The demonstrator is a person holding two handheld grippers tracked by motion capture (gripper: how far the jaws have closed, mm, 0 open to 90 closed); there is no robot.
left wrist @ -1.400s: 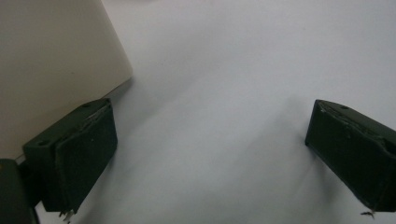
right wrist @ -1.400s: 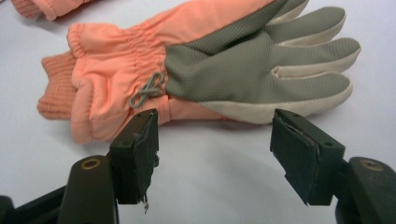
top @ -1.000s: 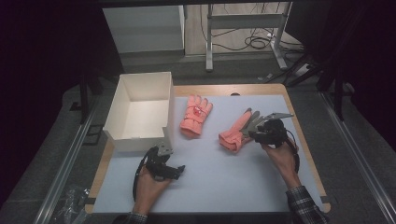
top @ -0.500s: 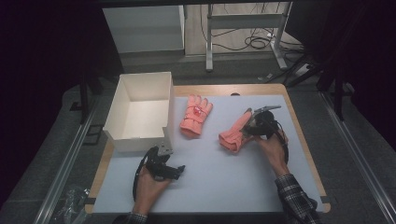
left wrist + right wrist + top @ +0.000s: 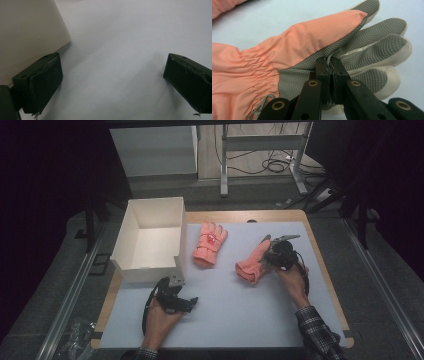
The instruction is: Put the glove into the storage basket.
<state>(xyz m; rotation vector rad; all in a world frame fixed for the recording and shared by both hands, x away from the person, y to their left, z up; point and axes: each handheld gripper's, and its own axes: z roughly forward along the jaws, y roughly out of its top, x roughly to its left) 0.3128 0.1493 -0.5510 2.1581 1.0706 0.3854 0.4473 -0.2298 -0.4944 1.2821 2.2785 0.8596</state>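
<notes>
Pinching the grey palm fabric of the salmon-pink glove (image 5: 294, 47) lying right of centre on the mat, the right gripper (image 5: 330, 65) sits pressed together at its finger bases.

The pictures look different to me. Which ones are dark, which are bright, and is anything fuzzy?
High view: dark all round, light only on the table, the white box and the glove at the right gripper. Left gripper view: bright and washed out, a soft shadow beside the box, the black left gripper slightly fuzzy. Right gripper view: evenly lit, the glove's grey grip texture sharp.
</notes>
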